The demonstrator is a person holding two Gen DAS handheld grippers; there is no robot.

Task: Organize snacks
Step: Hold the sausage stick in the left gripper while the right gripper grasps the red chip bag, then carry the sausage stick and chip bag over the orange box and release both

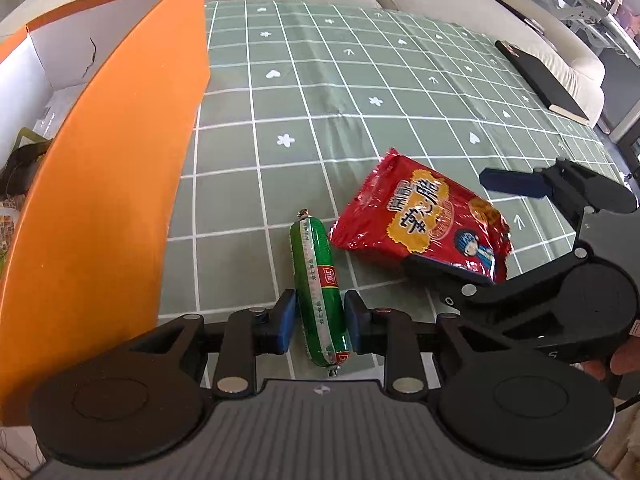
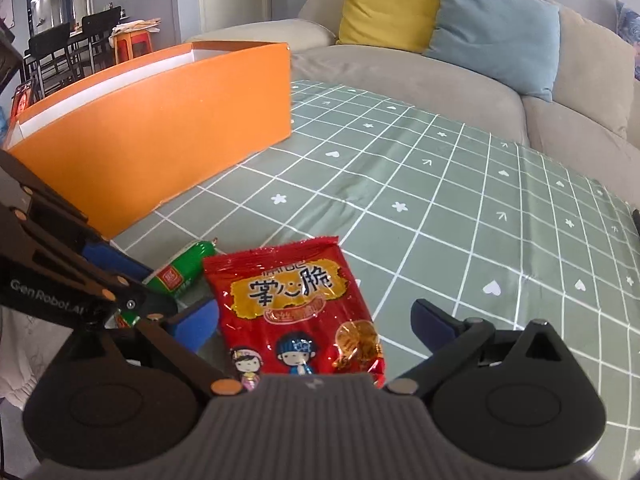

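Surface: green checked cloth over the tabletop, sofa behind.
Orange box: open-topped, at the left; some packets already lie inside.
Green sausage: plastic-cased stick lying flat on the cloth, just right of the box wall.
Left hand-held gripper: blue pads bracket the sausage's lower half, jaws nearly closed; I cannot tell whether they press on the casing or stand a hair off it.
Red snack packet: lies flat beside the sausage, label up.
Right hand-held gripper: jaws at their widest, one finger either side of the packet, neither pad touching it.
Handling, sausage: firm, round, glossy skin, so likely to roll or slip; best taken across the middle, square to its length.
Handling, packet: light, crinkly foil, probably brittle contents; pinch across the flat body or a sealed edge, gently.
Step, as judged: both items about to go into the box.
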